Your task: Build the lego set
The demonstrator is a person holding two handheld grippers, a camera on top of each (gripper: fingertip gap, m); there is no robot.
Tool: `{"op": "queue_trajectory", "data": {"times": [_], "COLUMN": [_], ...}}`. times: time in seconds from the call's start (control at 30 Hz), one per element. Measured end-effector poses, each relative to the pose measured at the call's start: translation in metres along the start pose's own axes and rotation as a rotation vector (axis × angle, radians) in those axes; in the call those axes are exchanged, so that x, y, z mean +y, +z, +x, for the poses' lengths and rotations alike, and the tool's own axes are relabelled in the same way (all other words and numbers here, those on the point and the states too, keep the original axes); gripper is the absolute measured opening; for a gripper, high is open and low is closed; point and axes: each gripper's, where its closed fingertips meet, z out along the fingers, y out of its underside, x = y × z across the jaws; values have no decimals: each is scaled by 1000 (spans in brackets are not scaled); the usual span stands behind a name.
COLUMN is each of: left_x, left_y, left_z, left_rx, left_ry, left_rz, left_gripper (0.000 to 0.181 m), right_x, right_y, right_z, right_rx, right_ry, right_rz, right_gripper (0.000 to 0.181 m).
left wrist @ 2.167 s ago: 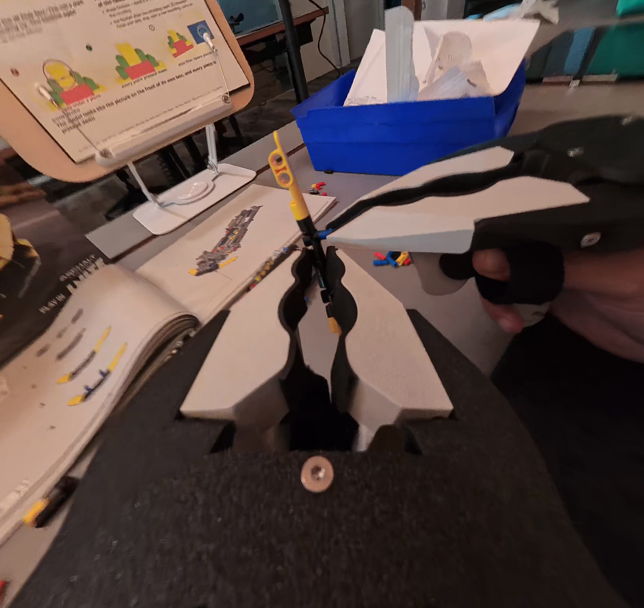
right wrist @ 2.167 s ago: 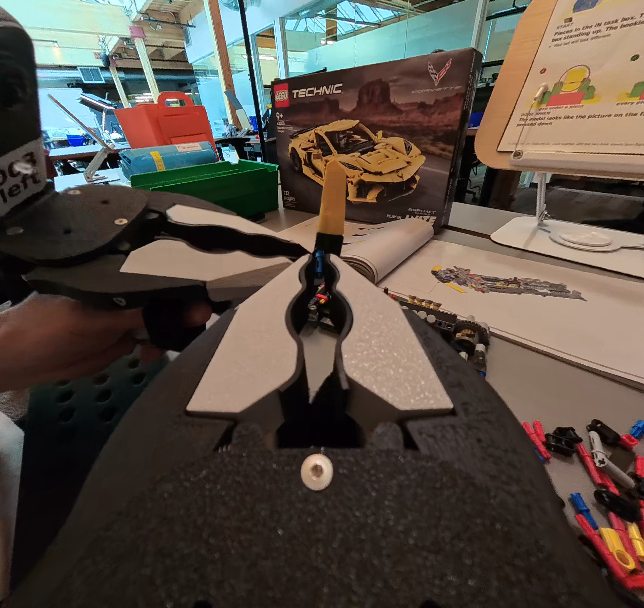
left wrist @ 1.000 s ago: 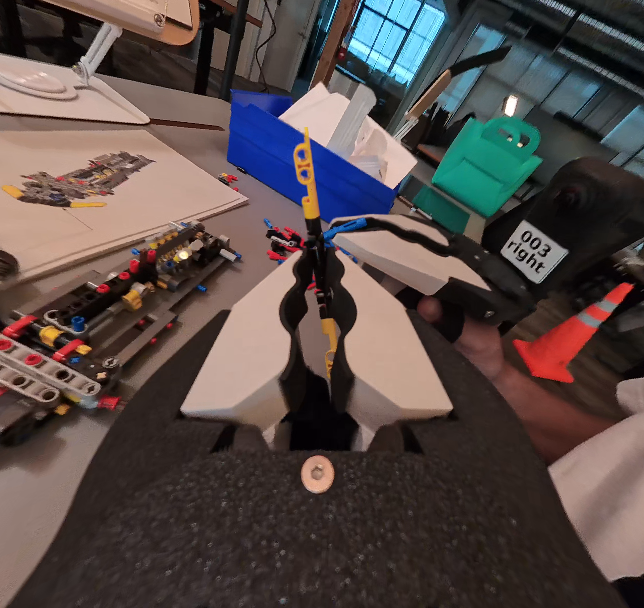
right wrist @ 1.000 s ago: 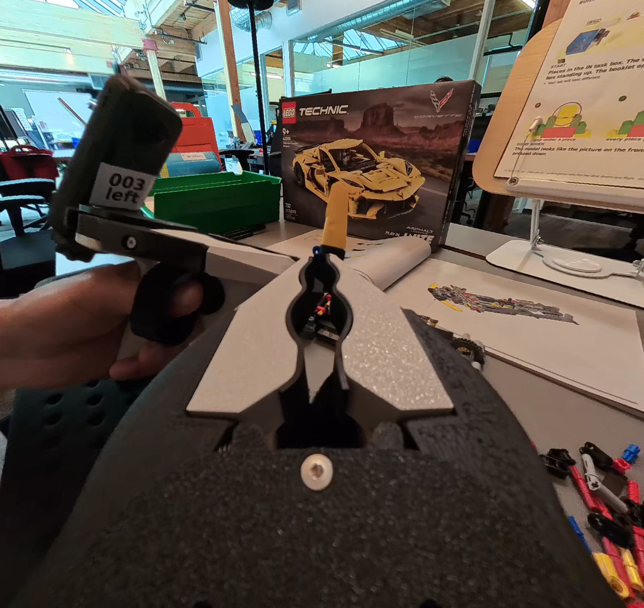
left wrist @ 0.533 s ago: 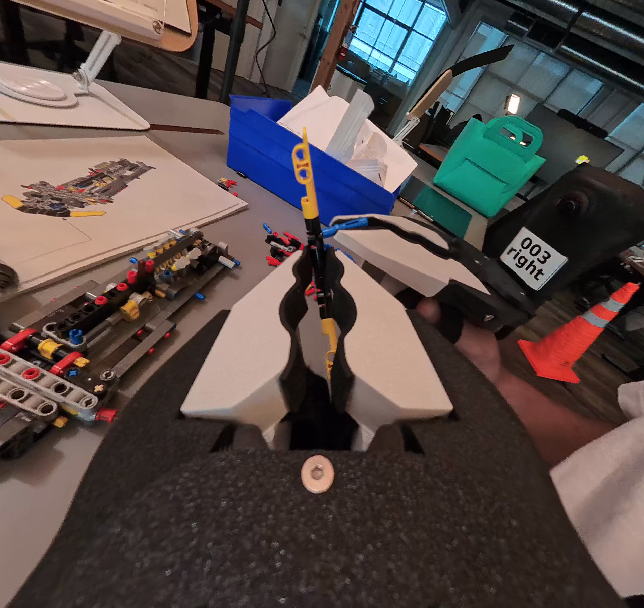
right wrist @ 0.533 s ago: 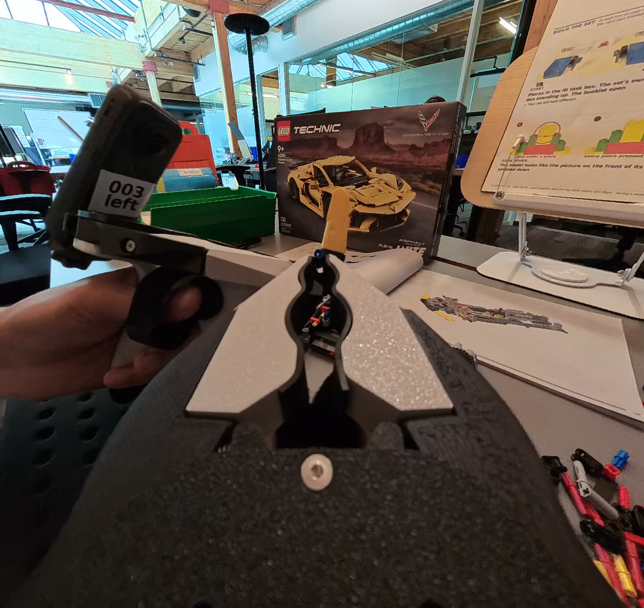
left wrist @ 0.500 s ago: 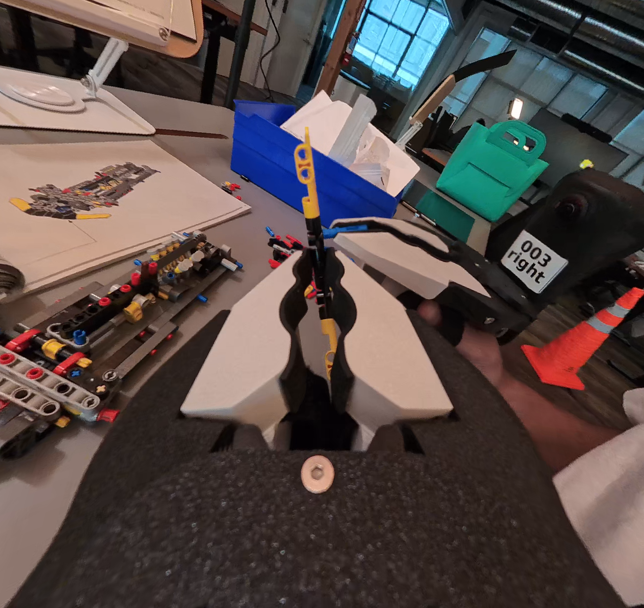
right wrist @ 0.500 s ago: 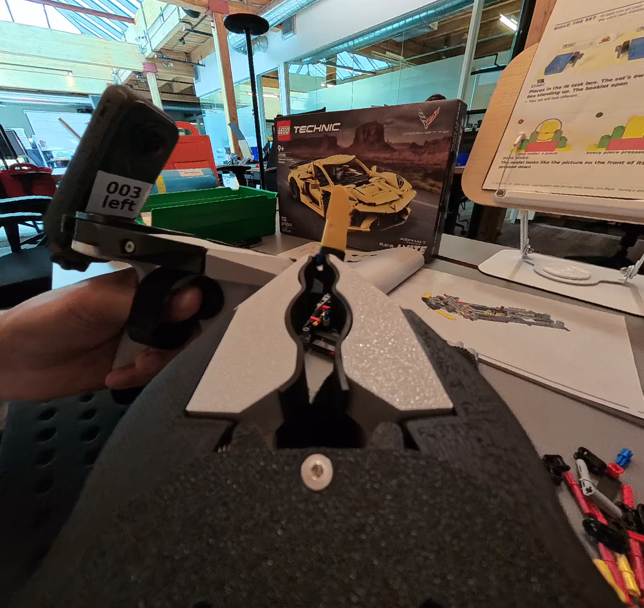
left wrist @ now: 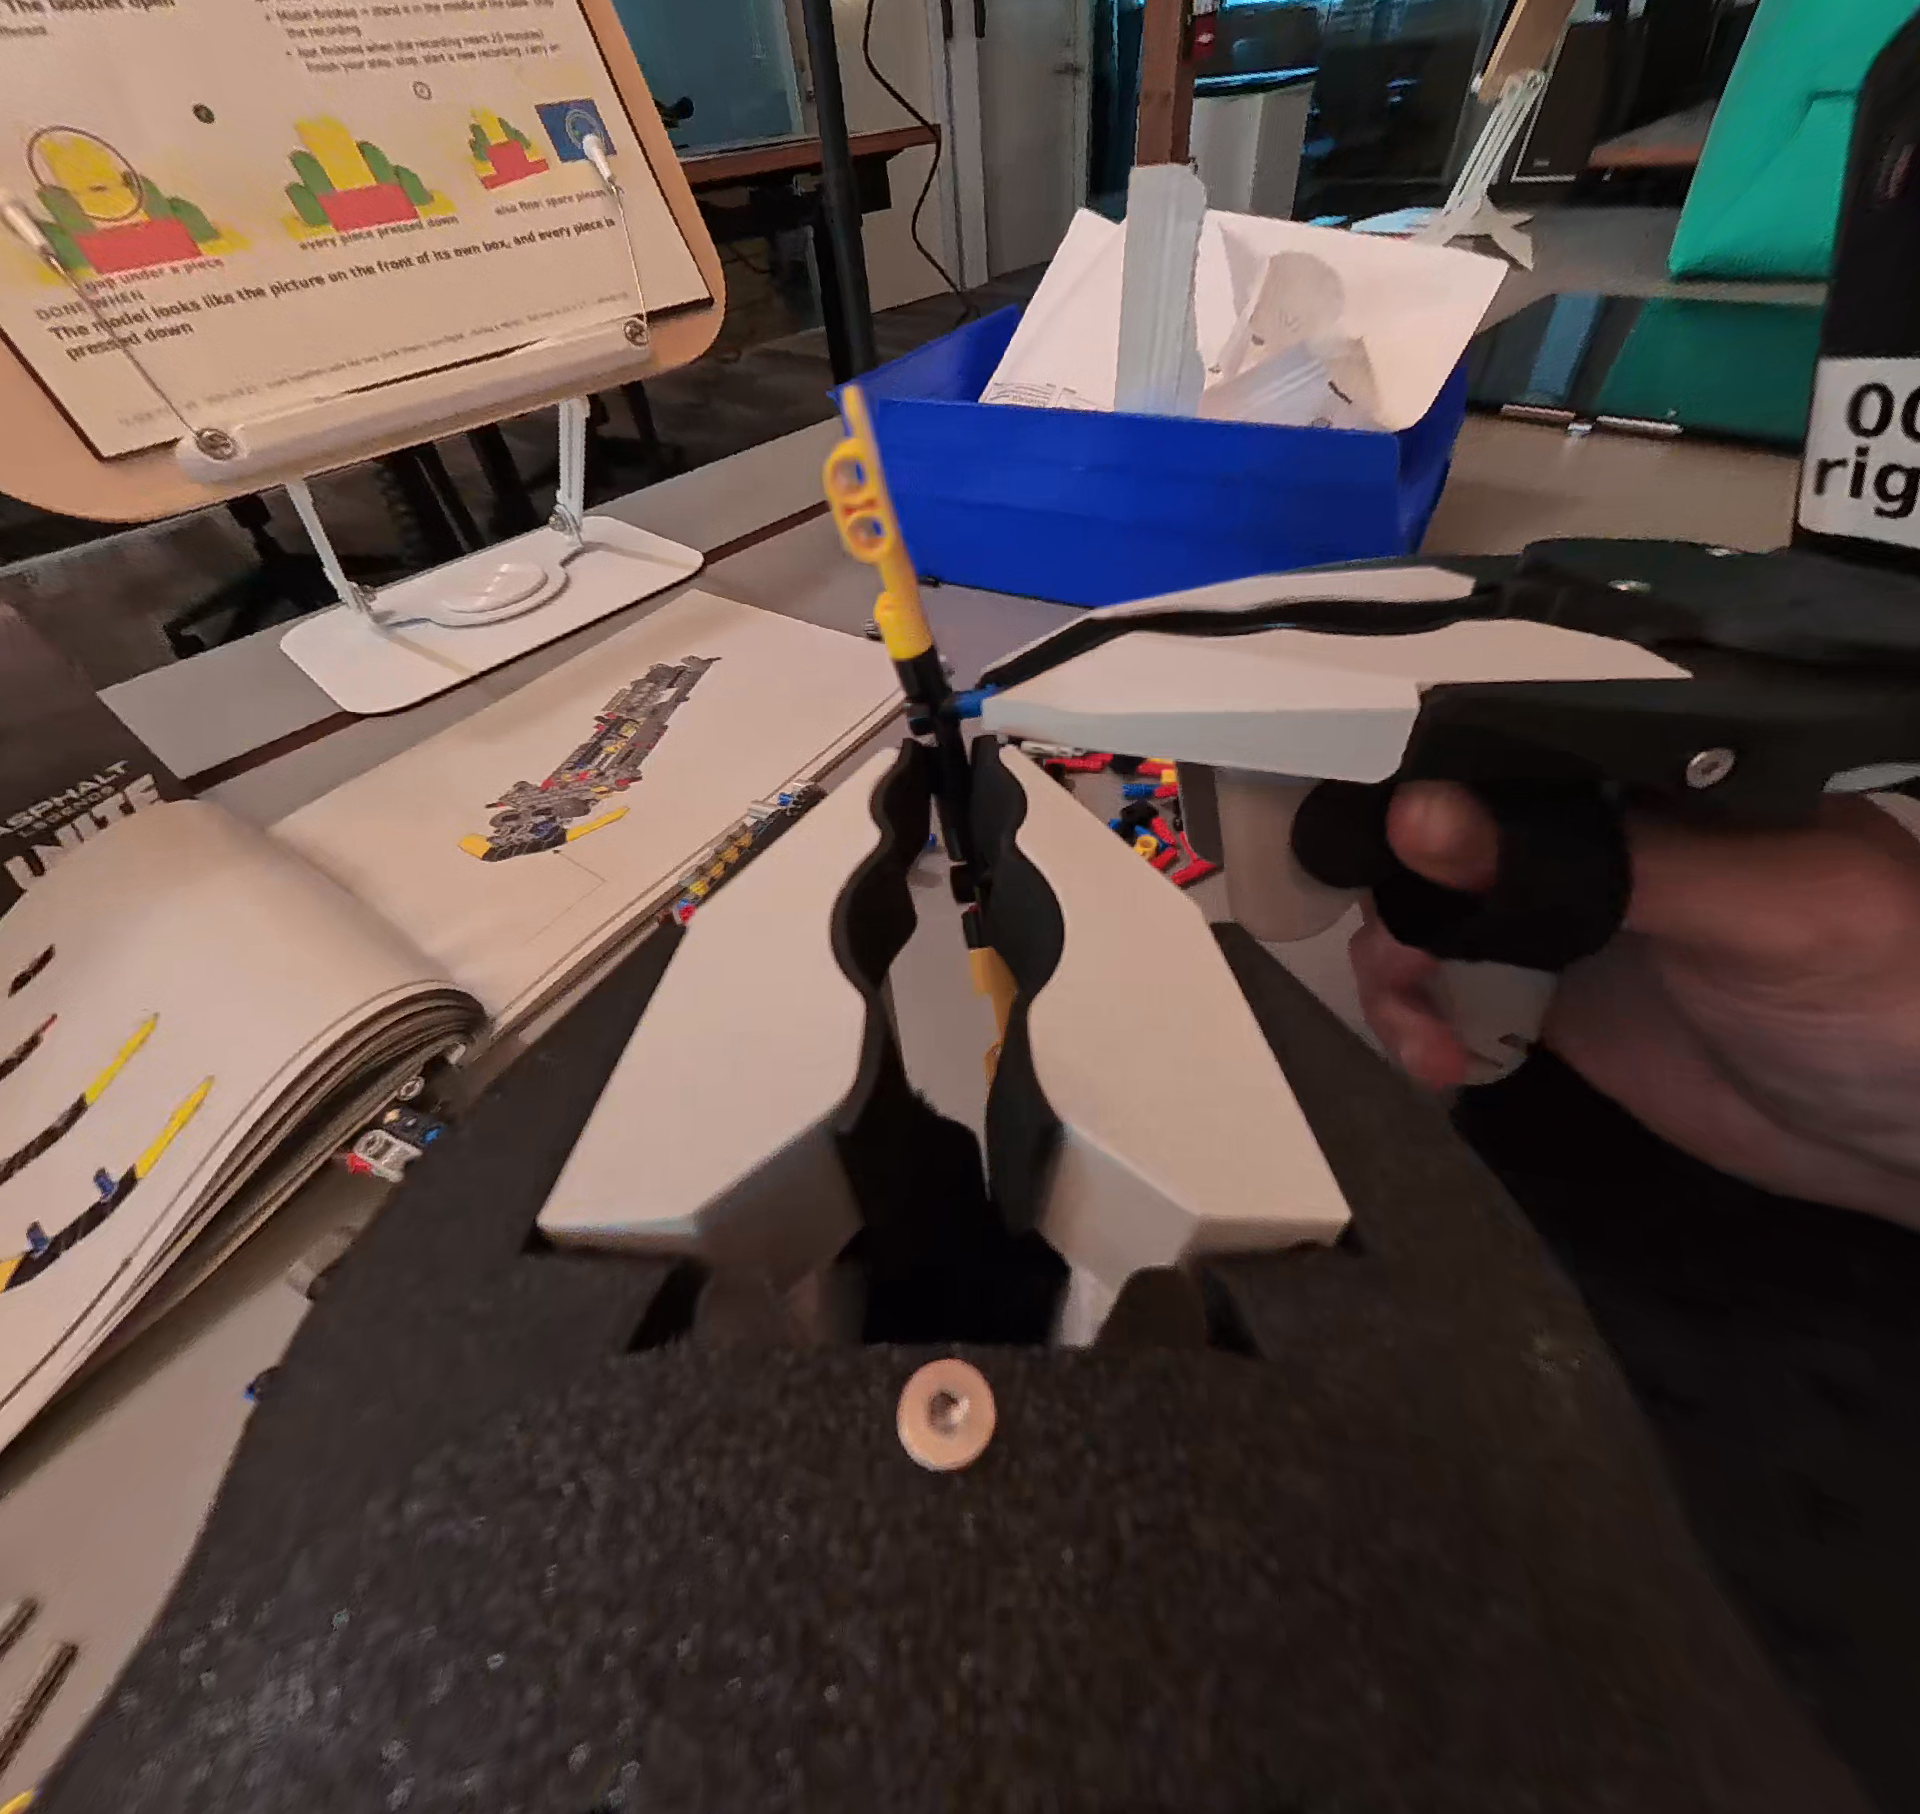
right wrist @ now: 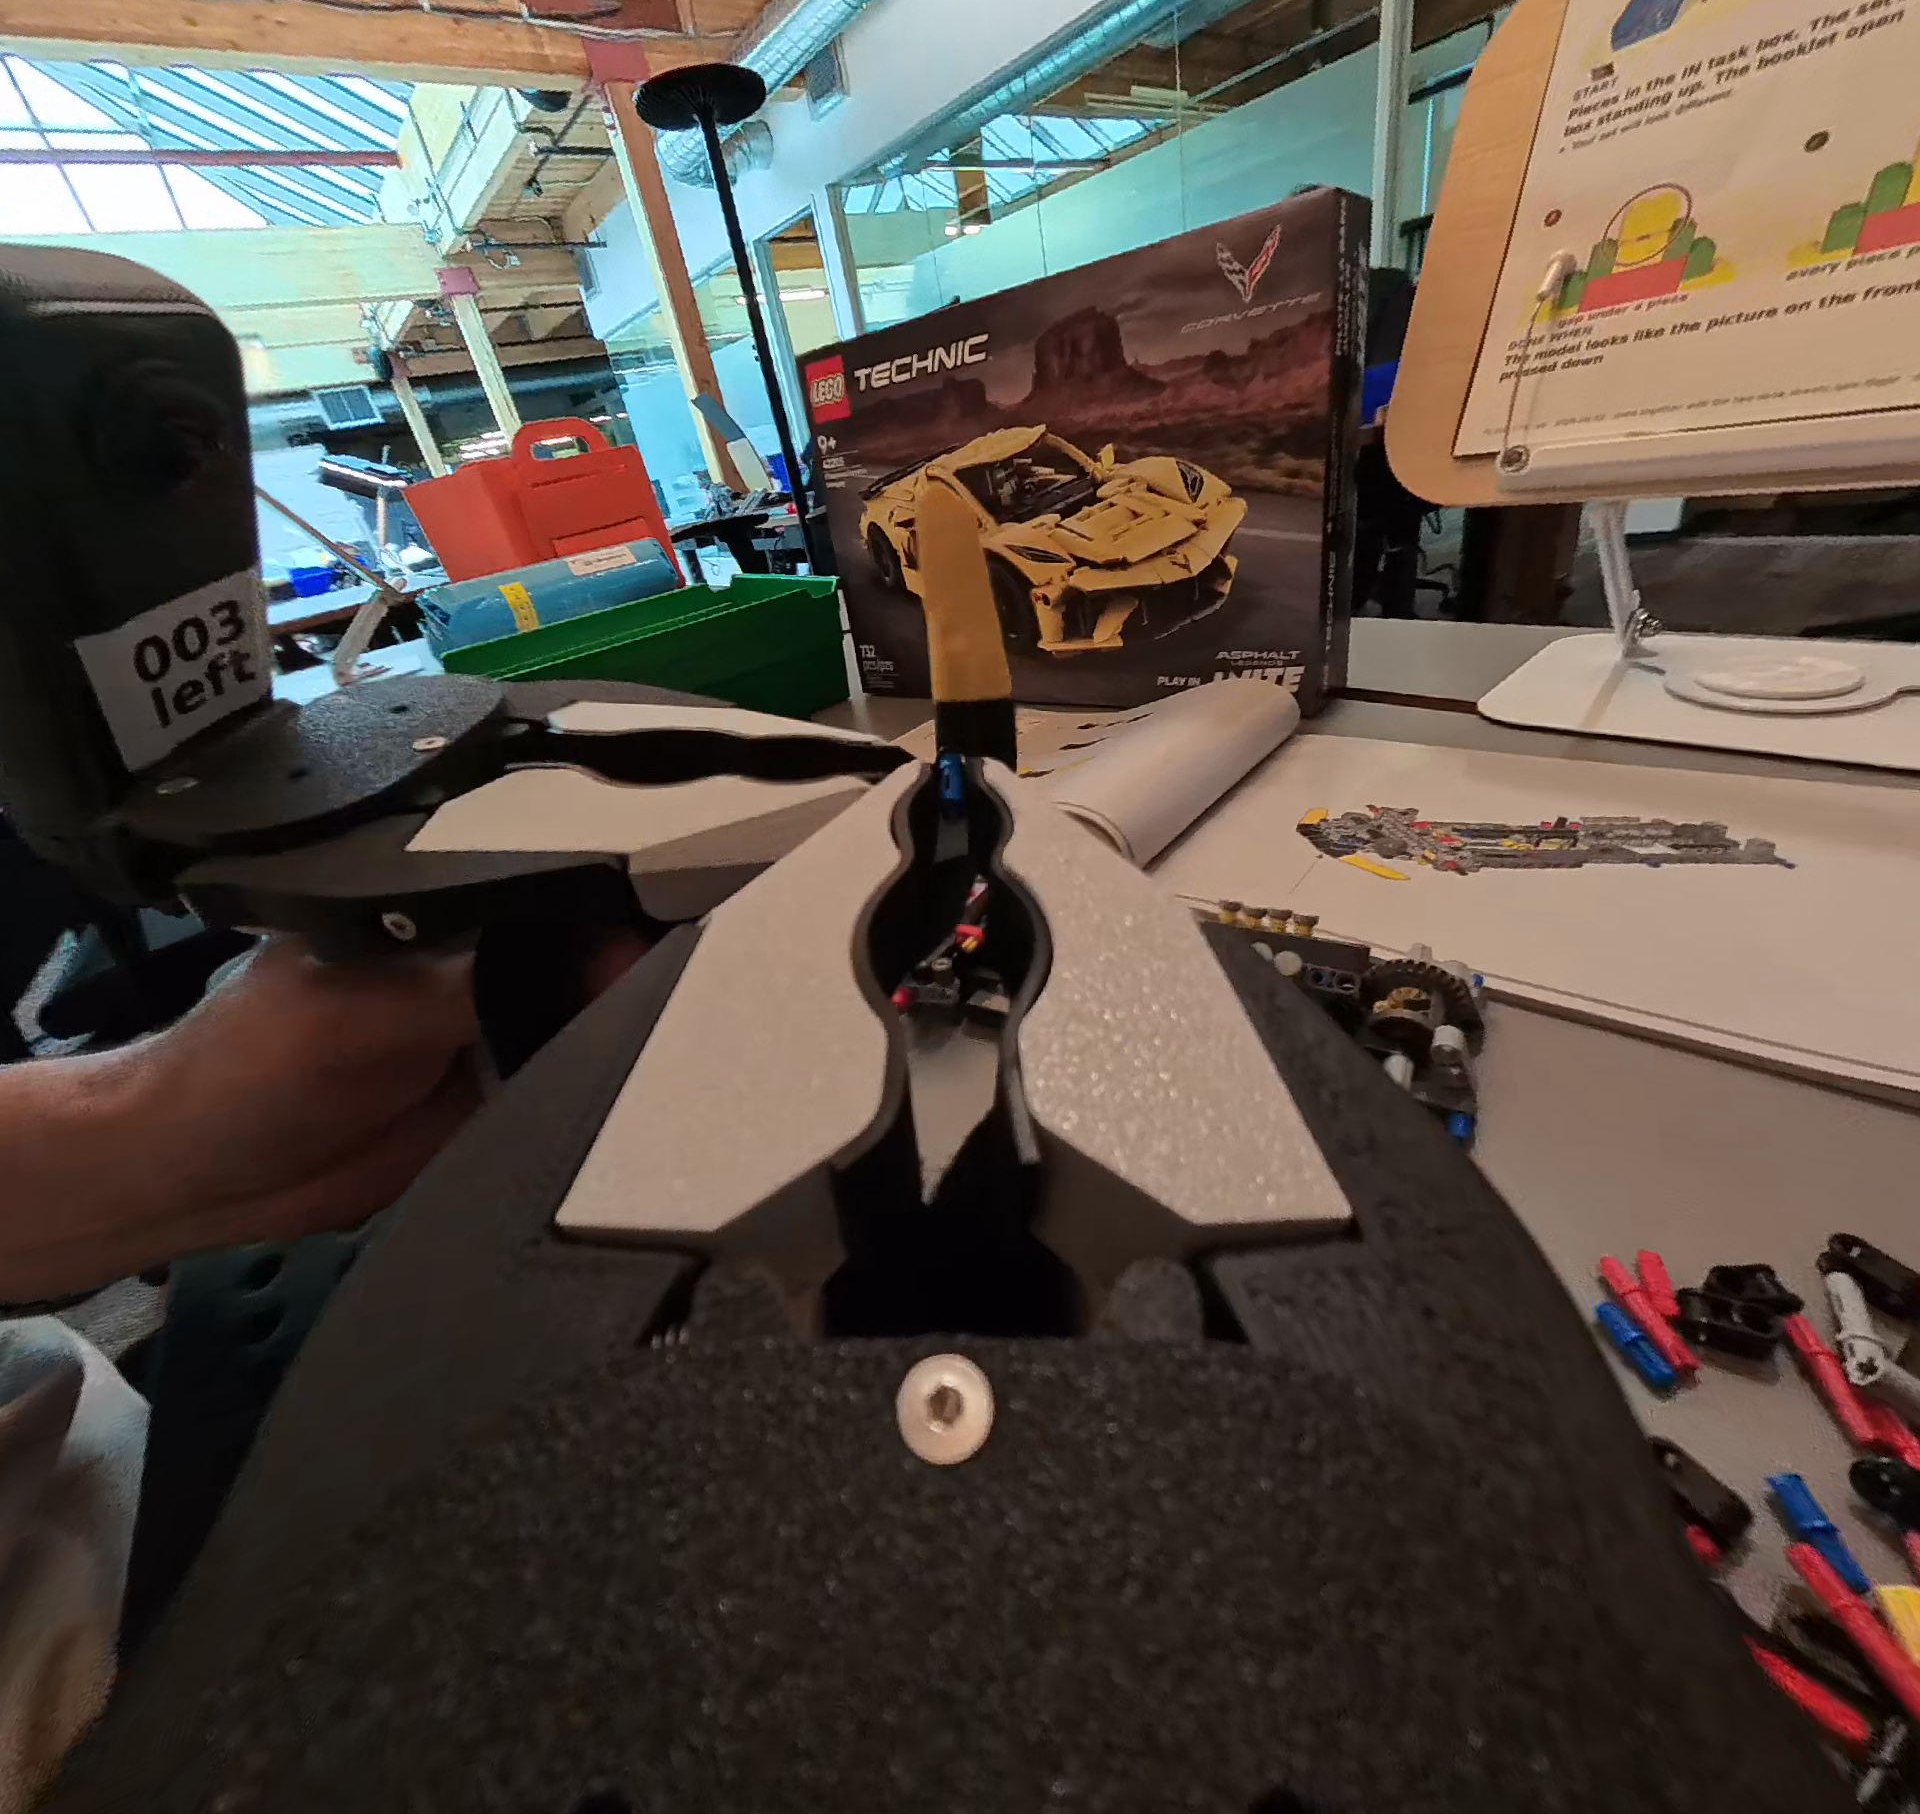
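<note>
Left wrist view: left gripper (left wrist: 948,777) is clamped on a thin black-and-yellow lego assembly (left wrist: 883,580) sticking upright above the open booklet (left wrist: 312,891); the right gripper (left wrist: 987,699) pinches a blue pin (left wrist: 964,699) against it.

Right wrist view: right gripper (right wrist: 951,777) closed on that blue pin (right wrist: 948,772), the assembly's yellow end (right wrist: 961,611) poking up beyond it, loose pieces (right wrist: 1766,1349) on the table.

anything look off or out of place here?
Nothing stands out. Both grippers, left and right, are shut on the same black-and-yellow lego piece, held above the table. Loose pins lie scattered on the table, normal for a build.
</note>
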Motion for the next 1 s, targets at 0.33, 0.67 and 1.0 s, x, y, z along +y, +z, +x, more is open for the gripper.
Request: {"op": "queue_trajectory", "data": {"times": [0.33,0.67,1.0], "left_x": [-2,9,1], "left_y": [3,1,-5], "left_z": [-1,-2,7], "left_rx": [-67,2,244], "left_ry": [348,329,-232], "left_rz": [-20,-84,-33], "left_gripper": [6,6,7], "right_x": [0,8,0], "right_y": [-5,-2,-1], "right_z": [4,4,-4], "right_rx": [-26,-1,16], "right_ry": [90,13,-123], "right_rz": [4,-39,-5], "right_gripper": [3,3,3]}}
